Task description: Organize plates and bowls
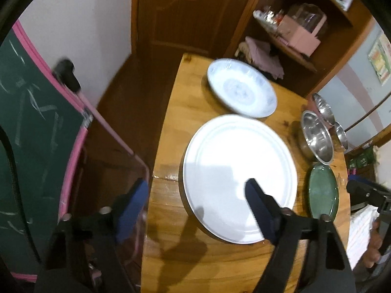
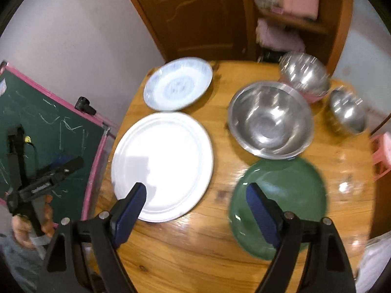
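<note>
On the round wooden table (image 2: pixel 195 256) lie a large white plate (image 2: pixel 163 166), a blue-patterned plate (image 2: pixel 178 83) behind it, and a green plate (image 2: pixel 278 205) at the near right. A big steel bowl (image 2: pixel 271 119) stands beyond the green plate, with two smaller steel bowls (image 2: pixel 305 75) (image 2: pixel 349 109) further back. My right gripper (image 2: pixel 195 188) hangs open above the gap between the white and green plates, holding nothing. My left gripper (image 1: pixel 196 185) is open over the near left rim of the white plate (image 1: pixel 237 175), one finger past the table's edge, the jaws empty.
A green chalkboard with a pink frame (image 2: pixel 48 134) leans close to the table's left side. A wooden door (image 2: pixel 195 12) and a cluttered wooden shelf (image 1: pixel 293 36) stand behind the table. A pink stool (image 2: pixel 383 151) sits at the right.
</note>
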Demonstrator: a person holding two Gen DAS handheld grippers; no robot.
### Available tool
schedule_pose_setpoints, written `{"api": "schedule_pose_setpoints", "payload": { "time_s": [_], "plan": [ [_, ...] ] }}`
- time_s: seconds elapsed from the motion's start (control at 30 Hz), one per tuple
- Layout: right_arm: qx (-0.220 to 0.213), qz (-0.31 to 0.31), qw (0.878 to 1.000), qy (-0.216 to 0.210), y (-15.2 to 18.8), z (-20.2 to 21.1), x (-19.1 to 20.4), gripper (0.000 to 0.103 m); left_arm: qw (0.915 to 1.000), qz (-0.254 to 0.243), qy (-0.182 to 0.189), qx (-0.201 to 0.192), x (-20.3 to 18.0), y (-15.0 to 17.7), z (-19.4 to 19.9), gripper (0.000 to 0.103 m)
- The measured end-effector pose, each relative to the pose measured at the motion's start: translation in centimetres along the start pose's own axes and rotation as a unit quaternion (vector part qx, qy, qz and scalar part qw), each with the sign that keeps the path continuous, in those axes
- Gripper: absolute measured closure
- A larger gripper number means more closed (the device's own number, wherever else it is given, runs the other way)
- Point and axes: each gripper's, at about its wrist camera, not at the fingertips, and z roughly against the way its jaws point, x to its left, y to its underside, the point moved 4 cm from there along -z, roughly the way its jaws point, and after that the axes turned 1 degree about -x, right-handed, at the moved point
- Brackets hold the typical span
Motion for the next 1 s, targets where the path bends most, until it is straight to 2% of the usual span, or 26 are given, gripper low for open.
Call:
{"api": "schedule_pose_setpoints", "payload": {
  "time_s": [0.17, 0.23, 0.47, 0.53, 0.6, 0.67, 0.83, 0.9, 0.93, 1.0],
  "plan": [
    [0.042, -0.024, 0.998, -0.027, -0.6, -4.4, -0.6, 0.028, 0.9988, 0.025, 0.012, 0.041, 1.7, -0.1, -4.4, 0.036],
    [0.056, -0.033, 0.998, -0.026, -0.7, -5.9, -0.9, 0.029, 0.9976, 0.028, 0.018, 0.061, 1.9, 0.1, -5.9, 0.047],
    [0.087, -0.056, 0.994, -0.032, -1.1, -9.5, -1.9, 0.03, 0.9949, 0.034, 0.031, 0.09, 2.3, 0.4, -8.3, 0.05],
    [0.094, -0.062, 0.993, -0.037, -1.2, -10.4, -2.2, 0.035, 0.9941, 0.035, 0.038, 0.095, 2.2, 0.3, -8.7, 0.058],
    [0.101, -0.068, 0.992, -0.035, -1.3, -11.1, -2.7, 0.045, 0.9931, 0.034, 0.046, 0.103, 2.2, 0.3, -9.0, 0.063],
    [0.109, -0.079, 0.99, -0.035, -1.2, -11.8, -3.1, 0.051, 0.9928, 0.029, 0.045, 0.107, 2.0, 0.3, -9.3, 0.064],
    [0.115, -0.088, 0.989, -0.04, -0.8, -12.5, -3.7, 0.066, 0.9915, 0.023, 0.053, 0.116, 1.6, 0.2, -9.8, 0.08],
    [0.119, -0.089, 0.988, -0.042, -0.8, -12.6, -3.7, 0.081, 0.9912, 0.02, 0.046, 0.122, 1.6, 0.2, -10.1, 0.085],
    [0.121, -0.09, 0.988, -0.044, -0.8, -12.7, -3.8, 0.085, 0.991, 0.022, 0.047, 0.124, 1.7, 0.2, -10.2, 0.085],
    [0.12, -0.093, 0.987, -0.046, -0.7, -12.8, -3.8, 0.087, 0.9912, 0.023, 0.048, 0.122, 1.8, 0.1, -10.2, 0.086]
  ]
}}
